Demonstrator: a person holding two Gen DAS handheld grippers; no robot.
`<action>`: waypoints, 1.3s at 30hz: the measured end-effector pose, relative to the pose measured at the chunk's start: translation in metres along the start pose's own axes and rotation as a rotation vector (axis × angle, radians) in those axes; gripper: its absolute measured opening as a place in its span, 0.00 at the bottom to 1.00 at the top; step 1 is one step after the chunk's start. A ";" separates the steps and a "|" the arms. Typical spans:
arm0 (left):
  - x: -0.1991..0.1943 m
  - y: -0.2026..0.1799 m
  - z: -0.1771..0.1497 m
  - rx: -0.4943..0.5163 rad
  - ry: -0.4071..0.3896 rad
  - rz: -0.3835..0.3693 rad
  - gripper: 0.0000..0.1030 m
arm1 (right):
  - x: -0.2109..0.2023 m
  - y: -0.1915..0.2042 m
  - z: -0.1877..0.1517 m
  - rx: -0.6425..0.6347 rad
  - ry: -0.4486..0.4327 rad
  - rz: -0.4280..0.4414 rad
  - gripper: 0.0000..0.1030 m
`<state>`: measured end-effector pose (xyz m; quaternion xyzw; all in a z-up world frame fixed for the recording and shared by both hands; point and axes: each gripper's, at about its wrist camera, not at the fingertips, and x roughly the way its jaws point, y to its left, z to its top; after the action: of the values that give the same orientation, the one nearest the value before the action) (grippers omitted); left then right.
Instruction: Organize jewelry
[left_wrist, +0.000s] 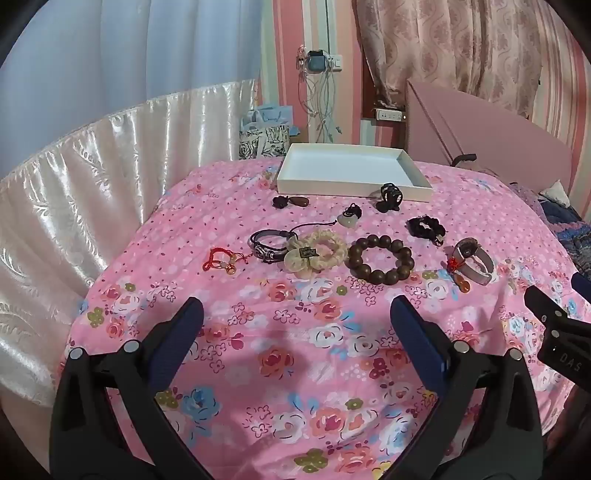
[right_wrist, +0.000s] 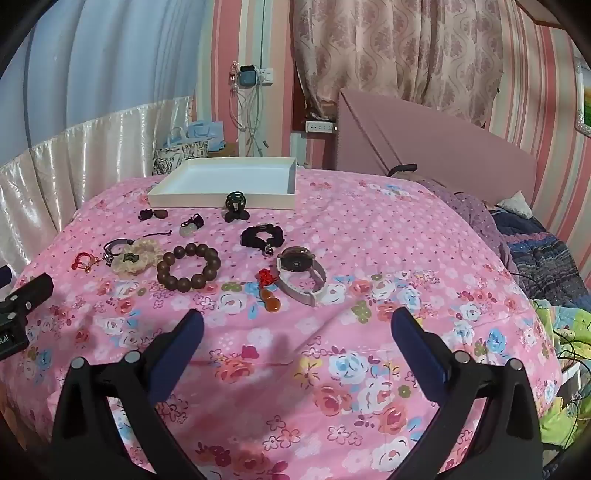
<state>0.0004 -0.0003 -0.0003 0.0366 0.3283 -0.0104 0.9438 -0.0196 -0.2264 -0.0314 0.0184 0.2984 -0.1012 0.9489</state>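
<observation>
Wooden bead bracelet, just before the white tray, looks hard, rollable; pinch across its ring. Left gripper and right gripper gape wide, empty.

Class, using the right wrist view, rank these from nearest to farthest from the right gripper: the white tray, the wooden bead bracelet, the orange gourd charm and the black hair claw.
1. Orange gourd charm, just ahead of the right gripper, slightly left.
2. Wooden bead bracelet, farther left.
3. Black hair claw, at the tray's front edge.
4. White tray, at the back of the cloth.
</observation>
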 end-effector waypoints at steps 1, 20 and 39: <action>0.000 0.000 0.000 0.000 0.002 0.000 0.97 | 0.000 0.000 0.000 -0.005 -0.003 -0.003 0.98; 0.005 0.001 -0.003 -0.004 0.005 -0.009 0.97 | 0.000 -0.003 0.000 -0.002 -0.007 -0.006 0.98; 0.010 0.001 -0.002 0.000 0.002 -0.004 0.97 | 0.005 -0.009 -0.001 0.001 -0.005 -0.011 0.98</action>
<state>0.0067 0.0014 -0.0081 0.0359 0.3295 -0.0124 0.9434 -0.0177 -0.2361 -0.0348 0.0172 0.2962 -0.1065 0.9490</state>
